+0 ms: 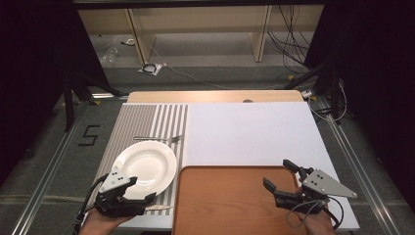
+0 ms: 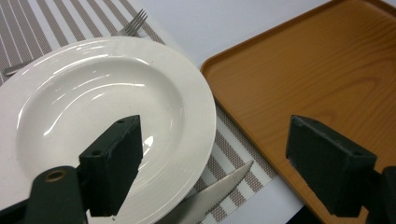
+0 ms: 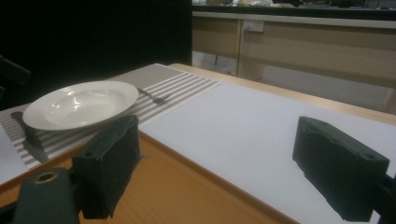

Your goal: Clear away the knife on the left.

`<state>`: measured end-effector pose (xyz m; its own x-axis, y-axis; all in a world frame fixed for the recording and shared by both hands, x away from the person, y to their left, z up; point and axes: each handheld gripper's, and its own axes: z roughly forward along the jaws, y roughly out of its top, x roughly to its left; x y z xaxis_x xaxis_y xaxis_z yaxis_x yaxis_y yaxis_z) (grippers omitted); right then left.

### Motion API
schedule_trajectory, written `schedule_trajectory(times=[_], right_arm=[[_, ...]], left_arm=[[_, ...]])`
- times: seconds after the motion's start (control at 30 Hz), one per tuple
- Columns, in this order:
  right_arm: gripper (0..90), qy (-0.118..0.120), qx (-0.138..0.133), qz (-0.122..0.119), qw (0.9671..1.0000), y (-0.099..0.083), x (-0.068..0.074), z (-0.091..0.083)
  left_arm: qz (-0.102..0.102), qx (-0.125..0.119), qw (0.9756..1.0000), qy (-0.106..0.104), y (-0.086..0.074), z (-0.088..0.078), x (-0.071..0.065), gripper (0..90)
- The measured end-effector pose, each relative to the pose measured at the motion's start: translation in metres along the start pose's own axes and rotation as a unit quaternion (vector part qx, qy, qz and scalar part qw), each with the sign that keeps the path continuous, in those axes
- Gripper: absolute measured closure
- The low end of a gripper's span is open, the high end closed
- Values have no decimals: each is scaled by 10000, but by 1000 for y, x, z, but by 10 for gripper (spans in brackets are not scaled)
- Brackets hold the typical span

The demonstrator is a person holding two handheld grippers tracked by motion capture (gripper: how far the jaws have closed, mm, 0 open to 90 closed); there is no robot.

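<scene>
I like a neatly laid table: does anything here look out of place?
Slightly. The fork lies beyond the white plate and the knife on its near side, partly under its rim, rather than left and right. Nothing looks spilled or broken.

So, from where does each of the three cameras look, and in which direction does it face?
High view: above the person's side, facing forward and down on the table; both hands with left gripper and right gripper show.
Left gripper view: on the left gripper, looking down at plate, knife, tray; its open jaws show.
Right gripper view: on the right gripper, low over the tray, facing across the table; its open jaws show.
All three share the plate and fork.
</scene>
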<state>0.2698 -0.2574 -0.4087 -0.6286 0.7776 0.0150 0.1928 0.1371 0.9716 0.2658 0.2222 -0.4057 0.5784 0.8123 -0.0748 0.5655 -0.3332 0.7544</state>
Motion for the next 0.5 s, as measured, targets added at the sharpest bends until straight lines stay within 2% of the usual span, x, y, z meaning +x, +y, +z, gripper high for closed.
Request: schedule_trajectory(times=[0.2,0.5], right_arm=[[160,30,-4,-7,10000,0,1,1],[160,55,7,-5,10000,0,1,1]], left_arm=[[23,186,9998,26,-4,-3,6,186],[79,339,9993,104,-6,-7,12,186]])
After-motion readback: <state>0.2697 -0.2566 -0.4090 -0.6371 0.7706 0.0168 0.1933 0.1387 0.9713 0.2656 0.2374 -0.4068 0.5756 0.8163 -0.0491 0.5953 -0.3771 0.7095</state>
